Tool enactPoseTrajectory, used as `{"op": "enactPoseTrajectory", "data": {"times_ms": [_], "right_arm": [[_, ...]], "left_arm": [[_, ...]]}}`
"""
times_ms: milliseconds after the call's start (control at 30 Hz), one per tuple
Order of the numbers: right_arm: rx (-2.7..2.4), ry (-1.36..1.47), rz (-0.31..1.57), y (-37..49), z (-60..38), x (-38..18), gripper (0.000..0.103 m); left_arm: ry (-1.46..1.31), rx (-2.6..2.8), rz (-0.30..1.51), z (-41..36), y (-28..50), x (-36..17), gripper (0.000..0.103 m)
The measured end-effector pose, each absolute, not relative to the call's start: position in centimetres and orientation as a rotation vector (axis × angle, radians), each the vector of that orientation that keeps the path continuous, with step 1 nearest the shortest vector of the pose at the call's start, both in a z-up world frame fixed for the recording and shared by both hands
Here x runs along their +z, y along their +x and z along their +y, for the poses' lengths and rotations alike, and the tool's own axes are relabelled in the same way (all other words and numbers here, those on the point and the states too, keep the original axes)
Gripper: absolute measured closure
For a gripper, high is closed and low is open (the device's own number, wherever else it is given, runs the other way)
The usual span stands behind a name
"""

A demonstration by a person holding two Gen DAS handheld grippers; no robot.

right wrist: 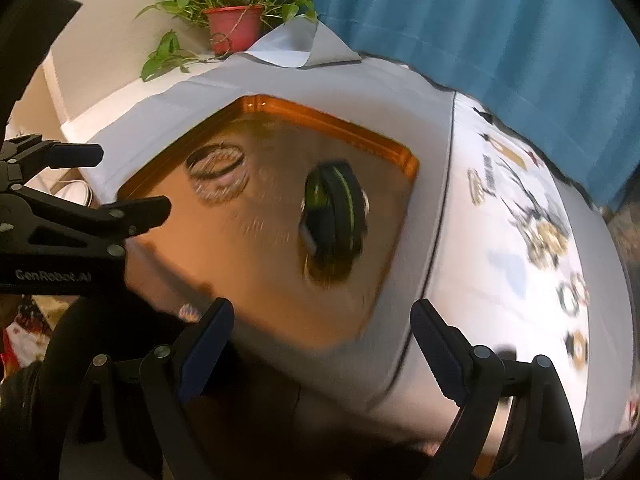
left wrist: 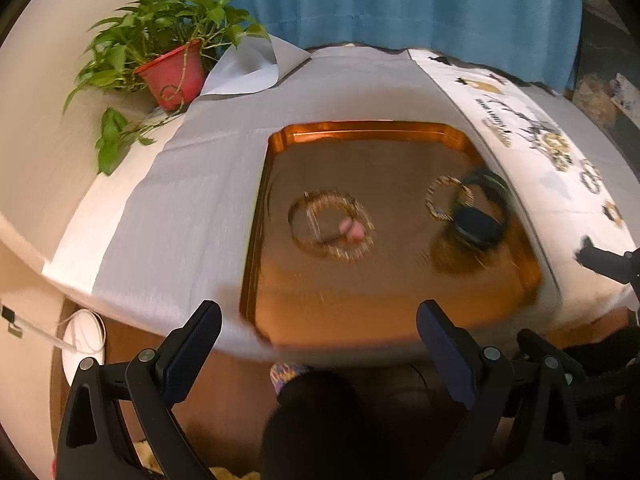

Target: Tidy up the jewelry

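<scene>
A shiny golden tray (left wrist: 360, 130) lies on a grey cloth. On its mirror-like floor rests a beaded bracelet with a pink charm (left wrist: 332, 224). To the right, a second beaded bracelet (left wrist: 442, 200) lies against a dark watch (left wrist: 480, 220). My left gripper (left wrist: 320, 334) hangs over the tray's near edge, open, with nothing between its fingers. In the right wrist view the watch (right wrist: 334, 216) stands on edge mid-tray, with a bracelet (right wrist: 218, 168) farther left. My right gripper (right wrist: 322, 334) is open and empty over the tray's near corner. The left gripper (right wrist: 134, 181) shows beside it.
A potted plant in a red pot (left wrist: 172, 72) stands at the table's back left, by a curled corner of the cloth (left wrist: 248, 68). A white sheet printed with jewelry pictures (left wrist: 540, 140) lies right of the tray. A blue curtain (left wrist: 380, 0) hangs behind. A person's dark-clothed leg (left wrist: 320, 420) is below.
</scene>
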State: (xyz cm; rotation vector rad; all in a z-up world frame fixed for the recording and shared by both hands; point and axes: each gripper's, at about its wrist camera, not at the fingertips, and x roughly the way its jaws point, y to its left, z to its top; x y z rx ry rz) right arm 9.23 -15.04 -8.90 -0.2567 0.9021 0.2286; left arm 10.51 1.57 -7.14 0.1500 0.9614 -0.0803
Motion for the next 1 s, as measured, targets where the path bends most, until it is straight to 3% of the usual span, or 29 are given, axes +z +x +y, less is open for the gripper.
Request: {"op": "enactPoseTrajectory", "data": {"times_ms": [467,1000], "right_arm": [[0.145,-0.181,0.808,-2.1,-18.6,-4.1,0.013],[0.118,-0.134,0.736,-8.9,-20.0,-1.8,0.013]], "left_arm": [[0.158,-0.126,0.865,-1.2,-1.0,-2.3,0.006],[0.184,-0.146,0.775,-2.6,-6.8,1.1,0.006]]}}
